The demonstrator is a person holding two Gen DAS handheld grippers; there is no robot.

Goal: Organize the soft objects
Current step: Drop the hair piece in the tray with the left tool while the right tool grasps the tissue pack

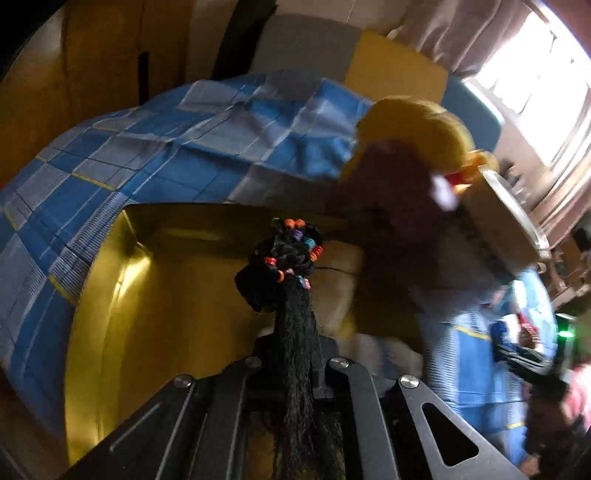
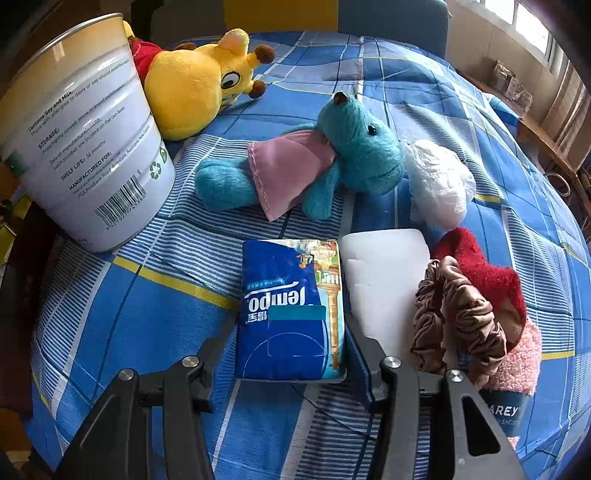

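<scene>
My left gripper [image 1: 295,343] is shut on a black braided hair piece with coloured beads [image 1: 291,254] and holds it over a yellow-lined opening [image 1: 155,295] beside the bed. My right gripper [image 2: 291,354] is open, its fingers on either side of a blue Tempo tissue pack [image 2: 291,310] lying on the blue checked bedspread [image 2: 129,302]. A teal plush [image 2: 332,162] with a pink cloth, a yellow giraffe plush [image 2: 199,88], a white foam block [image 2: 384,280], a brown scrunchie [image 2: 454,314], red and pink socks [image 2: 495,280] and a white plastic bag [image 2: 439,181] lie around it.
A large white tin [image 2: 88,147] stands at the left on the bed. A red-shirted plush [image 2: 144,55] is behind it. A window [image 2: 532,26] and a cluttered shelf [image 2: 517,88] are at the right. The left wrist view is blurred on its right side.
</scene>
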